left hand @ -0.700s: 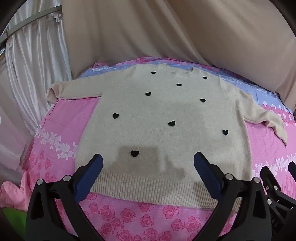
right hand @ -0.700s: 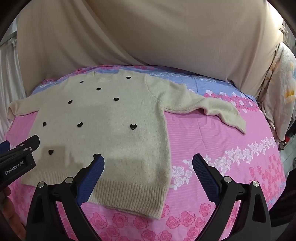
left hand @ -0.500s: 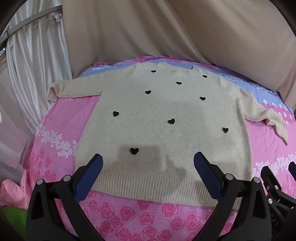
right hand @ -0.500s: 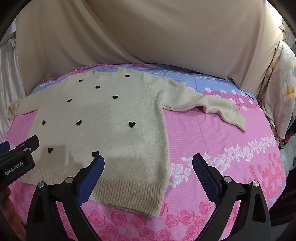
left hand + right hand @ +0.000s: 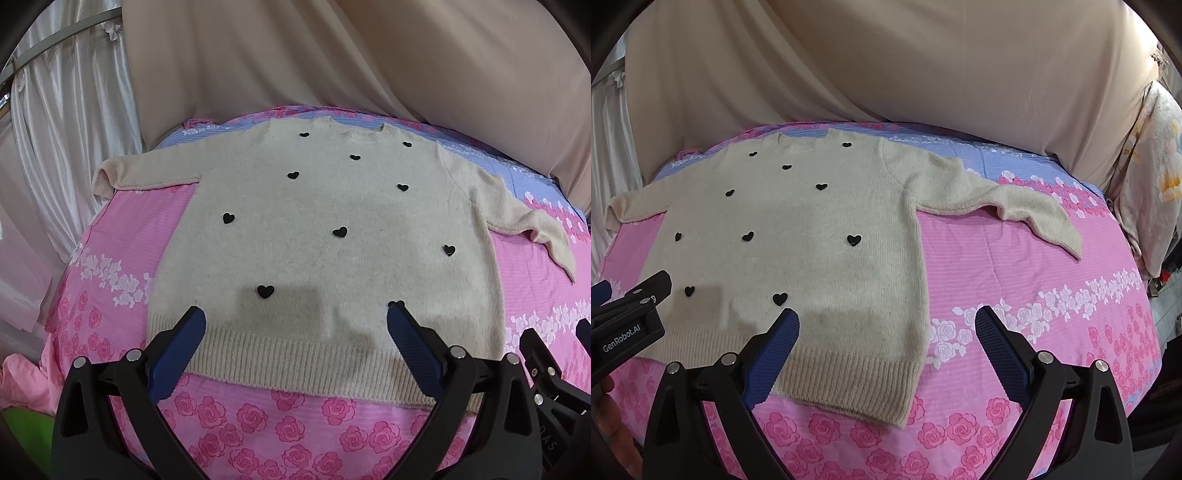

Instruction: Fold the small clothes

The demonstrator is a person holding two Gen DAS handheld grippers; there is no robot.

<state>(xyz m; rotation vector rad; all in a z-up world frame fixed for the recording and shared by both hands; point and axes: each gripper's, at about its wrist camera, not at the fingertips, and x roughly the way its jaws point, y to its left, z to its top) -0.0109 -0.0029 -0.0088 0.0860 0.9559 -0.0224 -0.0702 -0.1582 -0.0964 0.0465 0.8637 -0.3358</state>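
Observation:
A cream knit sweater (image 5: pixel 325 236) with small black hearts lies flat, front up, on a pink rose-print bed sheet (image 5: pixel 280 417), sleeves spread out to both sides. It also shows in the right wrist view (image 5: pixel 798 236). My left gripper (image 5: pixel 295 325) is open and empty, hovering over the ribbed hem. My right gripper (image 5: pixel 886 325) is open and empty, over the sweater's lower right corner and the sheet beside it. The left gripper's body shows at the left edge of the right wrist view (image 5: pixel 628 317).
Beige curtains (image 5: pixel 332 55) hang behind the bed, white drapes (image 5: pixel 62 122) at the left. A floral pillow or quilt (image 5: pixel 1152 184) stands at the bed's right edge. Pink cloth (image 5: pixel 18 380) hangs off the near left corner.
Both grippers have drifted slightly forward over the hem; the sweater sits a little higher in both views. Nothing was grasped.

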